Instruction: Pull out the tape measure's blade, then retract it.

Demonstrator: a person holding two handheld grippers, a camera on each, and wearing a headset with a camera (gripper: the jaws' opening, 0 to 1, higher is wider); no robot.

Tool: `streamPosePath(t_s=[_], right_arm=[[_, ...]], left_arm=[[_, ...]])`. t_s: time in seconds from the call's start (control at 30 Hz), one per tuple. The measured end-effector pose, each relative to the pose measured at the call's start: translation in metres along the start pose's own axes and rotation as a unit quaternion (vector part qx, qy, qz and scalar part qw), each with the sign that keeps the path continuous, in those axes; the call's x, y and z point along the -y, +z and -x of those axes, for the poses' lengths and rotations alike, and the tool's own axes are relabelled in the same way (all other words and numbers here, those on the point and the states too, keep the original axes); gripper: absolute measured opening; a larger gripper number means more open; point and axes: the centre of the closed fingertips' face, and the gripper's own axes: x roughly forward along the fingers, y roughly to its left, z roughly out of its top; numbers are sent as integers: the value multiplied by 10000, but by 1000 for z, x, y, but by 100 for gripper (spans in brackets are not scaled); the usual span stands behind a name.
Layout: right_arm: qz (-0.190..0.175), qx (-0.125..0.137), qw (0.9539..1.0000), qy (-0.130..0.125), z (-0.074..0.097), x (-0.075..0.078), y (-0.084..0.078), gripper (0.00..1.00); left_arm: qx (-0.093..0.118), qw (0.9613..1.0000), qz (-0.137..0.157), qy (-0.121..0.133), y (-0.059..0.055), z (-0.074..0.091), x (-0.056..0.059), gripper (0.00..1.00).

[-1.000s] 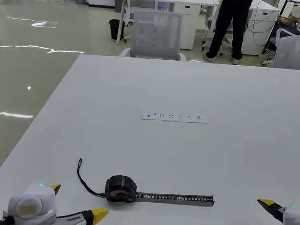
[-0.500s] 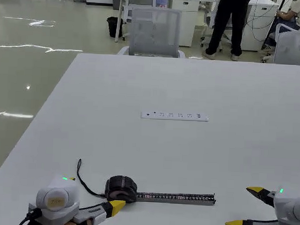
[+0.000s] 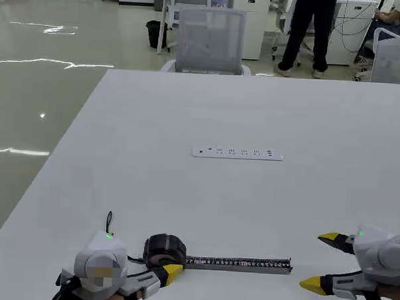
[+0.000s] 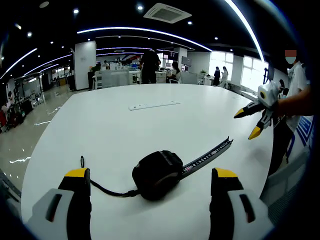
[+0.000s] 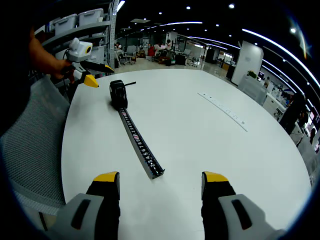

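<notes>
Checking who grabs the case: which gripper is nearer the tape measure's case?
The left gripper, beside the case; the right gripper sits beyond the free end of the blade.

Left gripper sits low over the surface by its near edge, with its 2 jaws spread wide and gripping nothing. Right gripper is further right along the same edge. Its jaws are also wide apart, yellow tips pointing toward the left gripper.

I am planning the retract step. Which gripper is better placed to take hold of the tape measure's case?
Left, probably. The left gripper is open, with the tape measure's case just ahead of its jaws. The right gripper is open too, but it faces the blade's far tip.
</notes>
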Motion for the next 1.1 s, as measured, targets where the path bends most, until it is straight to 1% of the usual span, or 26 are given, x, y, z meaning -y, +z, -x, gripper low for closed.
streamPosePath(t_s=[0.07, 0.13, 0.17, 0.23, 0.27, 0.37, 0.4, 0.47, 0.53, 0.57, 0.63, 0.67, 0.73, 0.77, 0.8, 0.83, 0.97, 1.1], right_arm=[[104, -81, 9999, 77, -3, 0, 0, 66], [199, -144, 9995, 194, -7, -1, 0, 64], [252, -178, 9992, 246, -9, -2, 1, 64], [323, -228, 9987, 309, -11, -1, 2, 64], [371, -251, 9984, 347, -13, 0, 3, 64], [444, -310, 9974, 465, -18, 0, 4, 62], [540, -363, 9967, 489, -19, 1, 3, 62], [615, -438, 9955, 570, -22, 1, 2, 62], [709, -527, 9936, 703, -24, 0, 1, 60], [787, -614, 9921, 761, -26, 1, -1, 59], [848, -675, 9908, 816, -28, 1, -1, 57], [855, -754, 9892, 917, -29, 0, -3, 55], [901, -817, 9876, 991, -31, 0, -5, 50], [947, -886, 9861, 1040, -33, 0, -7, 49], [991, -937, 9847, 1081, -34, -1, -9, 48], [1097, -1015, 9822, 1138, -35, -2, -11, 47], [1233, -1156, 9771, 1290, -40, -4, -15, 44], [1347, -1339, 9709, 1460, -44, -8, -19, 35]], left_arm=[[-5, 10000, 7, 23, 1, -2, -1, 99], [-11, 9999, 85, 74, 1, -4, -2, 99], [-39, 9997, 252, 53, 0, -5, -1, 99], [-40, 9994, 336, 94, 1, -6, -2, 99], [-14, 9993, 343, 149, 2, -7, -4, 99], [11, 9993, 326, 197, 3, -8, -5, 99], [-5, 9994, 289, 199, 2, -10, -4, 99], [-57, 9996, 185, 208, 0, -11, -3, 99], [-84, 9996, 139, 229, -1, -13, -2, 99], [-113, 9996, 122, 243, -2, -14, -2, 99], [-130, 9995, 111, 260, -3, -17, -1, 99], [-130, 9995, 80, 279, -3, -19, 0, 99], [-35, 9995, 50, 320, 1, -20, 0, 99], [-11, 9992, 19, 396, 2, -22, -1, 99], [7, 9992, 36, 408, 2, -23, -1, 99], [5, 9990, 102, 427, 2, -25, -1, 99], [-11, 9989, 165, 447, -2, -28, 2, 99], [-74, 9987, 203, 452, -8, -30, 3, 99]])
